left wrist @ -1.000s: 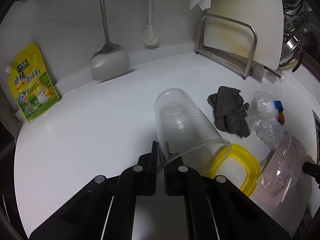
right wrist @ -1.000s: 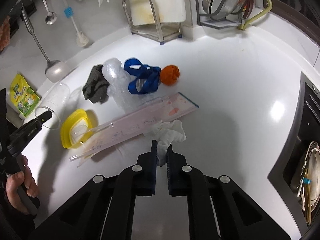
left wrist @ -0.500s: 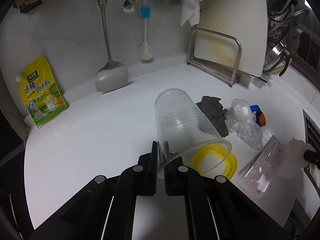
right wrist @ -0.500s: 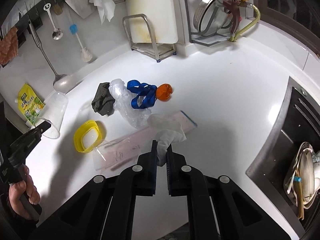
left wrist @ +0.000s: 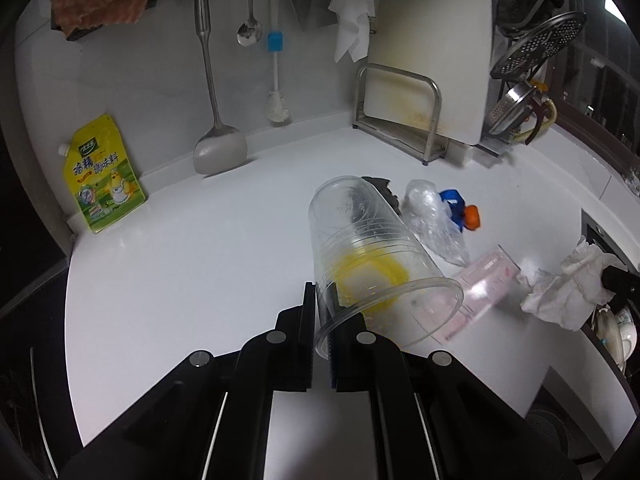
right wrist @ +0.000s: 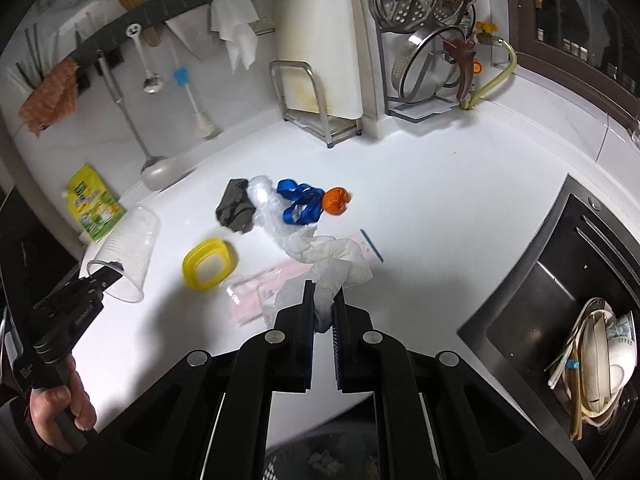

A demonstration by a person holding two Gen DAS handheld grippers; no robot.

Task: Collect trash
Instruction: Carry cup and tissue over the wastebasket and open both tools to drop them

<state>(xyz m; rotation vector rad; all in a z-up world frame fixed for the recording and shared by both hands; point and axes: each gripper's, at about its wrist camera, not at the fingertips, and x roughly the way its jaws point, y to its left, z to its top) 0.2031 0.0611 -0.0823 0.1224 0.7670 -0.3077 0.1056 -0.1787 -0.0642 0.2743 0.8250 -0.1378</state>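
My left gripper (left wrist: 323, 300) is shut on the rim of a clear plastic cup (left wrist: 368, 256) and holds it tilted above the white counter; the cup also shows in the right wrist view (right wrist: 124, 252). My right gripper (right wrist: 323, 304) is shut on a crumpled white tissue (right wrist: 332, 264), lifted near the counter's front edge; the tissue also shows in the left wrist view (left wrist: 564, 284). On the counter lie a yellow lid (right wrist: 208, 264), a pink plastic bag (right wrist: 256, 292), a grey rag (right wrist: 236, 212), a clear crumpled bag (right wrist: 266, 204), a blue strap (right wrist: 300, 204) and an orange piece (right wrist: 336, 200).
A bin (right wrist: 324, 456) shows below the counter's front edge, under my right gripper. A sink (right wrist: 560, 312) with dishes is at the right. A cutting board in a rack (right wrist: 320, 80), hanging utensils and a yellow seasoning pouch (right wrist: 94, 208) line the back wall.
Both grippers have risen and pulled back from the counter. The tissue has come up off the pink bag, and the cup is held higher.
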